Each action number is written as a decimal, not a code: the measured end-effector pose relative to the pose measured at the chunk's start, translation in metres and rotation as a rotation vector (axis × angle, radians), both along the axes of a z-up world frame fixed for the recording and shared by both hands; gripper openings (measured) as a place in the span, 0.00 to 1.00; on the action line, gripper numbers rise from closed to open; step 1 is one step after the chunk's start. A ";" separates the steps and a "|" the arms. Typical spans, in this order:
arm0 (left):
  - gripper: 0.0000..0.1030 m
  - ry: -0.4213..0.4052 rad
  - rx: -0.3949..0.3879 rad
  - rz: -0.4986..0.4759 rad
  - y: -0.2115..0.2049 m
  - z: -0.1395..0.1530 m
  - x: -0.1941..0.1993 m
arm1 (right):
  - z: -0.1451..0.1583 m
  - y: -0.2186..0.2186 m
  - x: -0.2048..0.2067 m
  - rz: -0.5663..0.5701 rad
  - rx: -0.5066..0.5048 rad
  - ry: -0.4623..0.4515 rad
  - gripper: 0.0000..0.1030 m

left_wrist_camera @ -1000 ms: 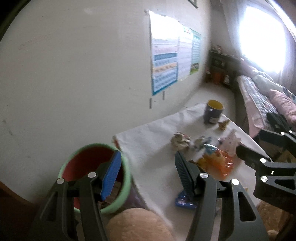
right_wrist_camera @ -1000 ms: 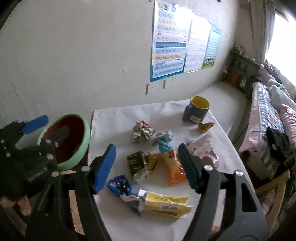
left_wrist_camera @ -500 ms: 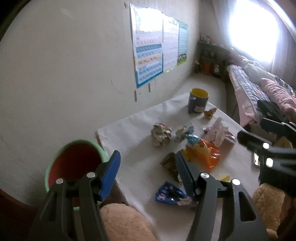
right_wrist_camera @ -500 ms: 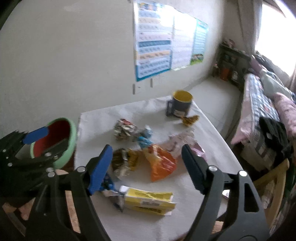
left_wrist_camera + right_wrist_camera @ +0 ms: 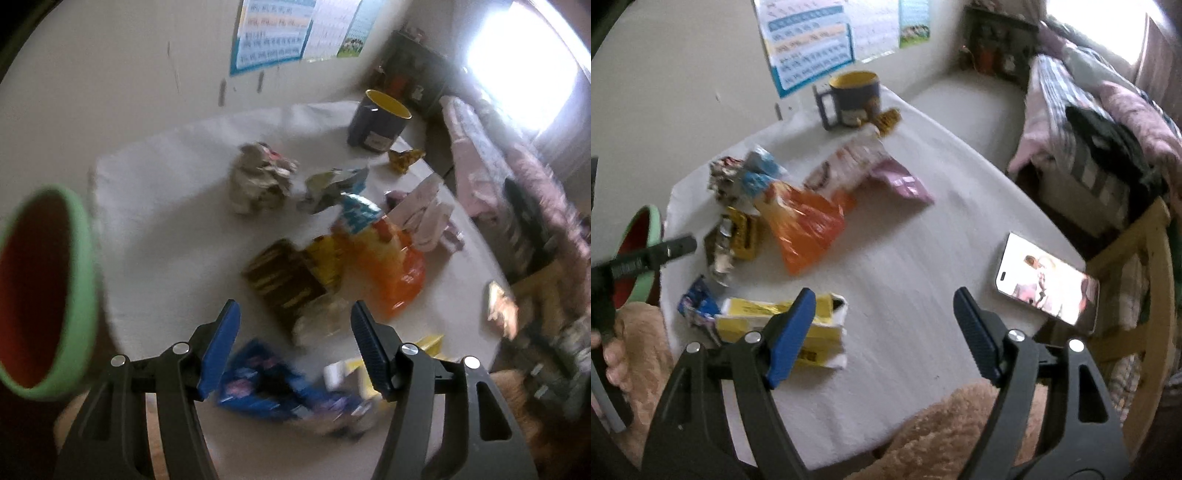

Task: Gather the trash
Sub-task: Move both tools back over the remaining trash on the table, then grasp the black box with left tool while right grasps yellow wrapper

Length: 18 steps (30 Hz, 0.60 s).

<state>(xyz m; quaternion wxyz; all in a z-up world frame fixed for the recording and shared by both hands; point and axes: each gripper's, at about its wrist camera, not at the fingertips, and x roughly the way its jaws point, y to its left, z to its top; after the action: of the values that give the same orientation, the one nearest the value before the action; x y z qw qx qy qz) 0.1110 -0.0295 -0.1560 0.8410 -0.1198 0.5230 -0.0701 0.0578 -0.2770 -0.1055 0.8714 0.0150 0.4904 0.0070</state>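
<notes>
Both grippers, left (image 5: 295, 332) and right (image 5: 884, 319), have been lowered toward the wrappers (image 5: 291, 284); jaws open, empty, the right's just widened. Collection into the bin (image 5: 79, 258) is judged imminent.

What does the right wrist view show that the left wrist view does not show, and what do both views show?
Only the right wrist view shows the phone with its lit screen near the table's right edge, the mug's handle, and the open right gripper, nothing between its jaws.

Only the left wrist view shows the open left gripper's own jaws, over the blue wrapper.

Both show the orange bag, the mug, the yellow box and the green bin.
</notes>
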 end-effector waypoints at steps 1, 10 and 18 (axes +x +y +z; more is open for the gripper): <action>0.58 0.008 -0.004 0.003 -0.003 -0.004 0.005 | -0.003 -0.002 0.000 -0.009 0.006 0.008 0.73; 0.34 0.079 0.064 -0.023 -0.023 -0.034 0.031 | -0.002 -0.001 0.000 0.006 0.027 0.001 0.73; 0.04 0.062 0.052 -0.032 -0.012 -0.021 0.016 | -0.006 -0.001 0.001 0.006 0.045 0.009 0.73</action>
<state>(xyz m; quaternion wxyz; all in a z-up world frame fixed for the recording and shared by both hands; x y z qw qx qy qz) 0.1267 -0.0418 -0.1773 0.8260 -0.0917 0.5523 -0.0663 0.0585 -0.2782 -0.1112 0.8686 0.0333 0.4939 0.0205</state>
